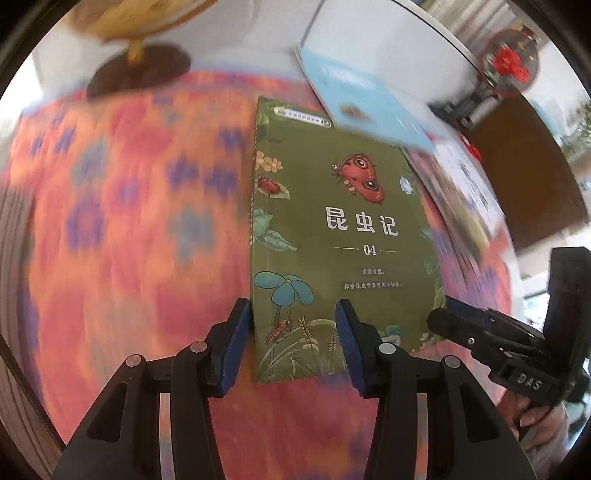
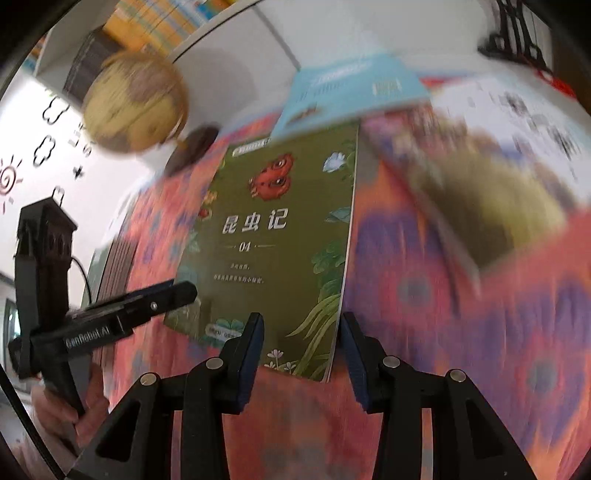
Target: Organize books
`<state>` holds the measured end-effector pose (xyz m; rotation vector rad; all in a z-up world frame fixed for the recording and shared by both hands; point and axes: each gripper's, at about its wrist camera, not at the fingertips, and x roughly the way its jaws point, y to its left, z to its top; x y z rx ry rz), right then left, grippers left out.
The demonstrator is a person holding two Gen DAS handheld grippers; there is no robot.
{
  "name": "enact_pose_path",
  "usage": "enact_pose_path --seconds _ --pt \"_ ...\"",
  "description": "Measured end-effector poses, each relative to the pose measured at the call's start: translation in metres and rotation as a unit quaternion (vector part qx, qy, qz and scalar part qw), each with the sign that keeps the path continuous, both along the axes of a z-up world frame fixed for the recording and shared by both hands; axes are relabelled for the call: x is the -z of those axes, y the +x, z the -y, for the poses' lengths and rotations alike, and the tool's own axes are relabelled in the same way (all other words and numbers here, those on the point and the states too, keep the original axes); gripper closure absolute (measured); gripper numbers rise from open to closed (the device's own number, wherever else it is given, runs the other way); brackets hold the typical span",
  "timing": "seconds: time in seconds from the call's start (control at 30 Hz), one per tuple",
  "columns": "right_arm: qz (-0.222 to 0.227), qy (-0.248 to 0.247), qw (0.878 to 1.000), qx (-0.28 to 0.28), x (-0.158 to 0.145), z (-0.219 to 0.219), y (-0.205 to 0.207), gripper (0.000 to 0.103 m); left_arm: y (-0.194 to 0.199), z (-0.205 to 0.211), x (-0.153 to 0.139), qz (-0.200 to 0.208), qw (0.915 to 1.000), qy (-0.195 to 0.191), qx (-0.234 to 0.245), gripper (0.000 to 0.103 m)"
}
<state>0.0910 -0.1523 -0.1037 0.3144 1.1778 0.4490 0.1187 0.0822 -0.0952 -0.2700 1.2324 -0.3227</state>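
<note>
Desk: covered by an orange cloth (image 1: 122, 229) with purple flower shapes.
Room: a globe (image 2: 133, 101) stands at the far edge before a white wall.
Green book (image 1: 332, 236): flat on the cloth, its top tucked under a blue book (image 1: 354, 99).
Left gripper (image 1: 291, 343): jaws part open astride the green book's spine corner, gripping nothing.
Right gripper (image 2: 301, 352): jaws part open astride its page-edge corner, empty.
Right view only: shelf of bright books (image 2: 166, 16), sun drawing.
Left view only: red round ornament (image 1: 511, 61).
</note>
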Motion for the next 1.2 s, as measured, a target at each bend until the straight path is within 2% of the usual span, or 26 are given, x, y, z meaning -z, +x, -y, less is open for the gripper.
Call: enact_pose_path --seconds 0.1,0.23,0.3,0.4,0.47,0.6,0.63,0.77,0.87,0.97,1.2 --pt "-0.02 0.022 0.999 -0.013 0.003 0.012 -0.028 0.061 -0.023 -0.007 0.004 -0.014 0.9993 -0.017 0.029 0.06" --pt "0.002 0.015 0.999 0.029 0.006 0.026 -0.026 0.064 -0.008 -0.017 0.007 -0.019 0.9991 -0.03 0.022 0.059" --pt "0.005 0.027 0.999 0.045 0.009 0.026 -0.016 0.064 0.002 -0.013 0.008 -0.021 0.999 -0.022 0.033 0.059" --pt "0.004 0.044 0.998 0.055 0.01 0.025 0.0 0.063 0.019 0.0 0.008 -0.015 0.9984 0.011 0.054 0.059" --pt "0.002 0.073 0.996 0.051 0.014 0.03 0.008 0.063 0.024 0.004 0.008 -0.012 0.9983 0.013 0.056 0.059" --pt "-0.019 0.154 0.987 0.047 0.027 0.048 0.017 0.065 0.03 -0.009 0.009 -0.027 0.9982 -0.024 0.048 0.059" --pt "-0.02 0.159 0.986 0.043 0.028 0.049 0.018 0.066 0.031 -0.011 0.01 -0.031 0.9979 -0.032 0.047 0.059" --pt "-0.014 0.152 0.988 0.022 0.026 0.046 0.019 0.066 0.033 -0.011 0.01 -0.036 0.9964 -0.044 0.063 0.059" --pt "-0.011 0.137 0.99 0.015 0.023 0.041 0.019 0.066 0.037 -0.014 0.014 -0.046 0.9922 -0.091 0.071 0.058" --pt "-0.013 0.135 0.991 0.008 0.023 0.038 0.022 0.066 0.041 -0.019 0.016 -0.054 0.9892 -0.119 0.066 0.058" --pt "-0.023 0.173 0.985 0.007 0.029 0.046 0.025 0.067 0.04 -0.023 0.019 -0.06 0.9856 -0.143 0.067 0.058"
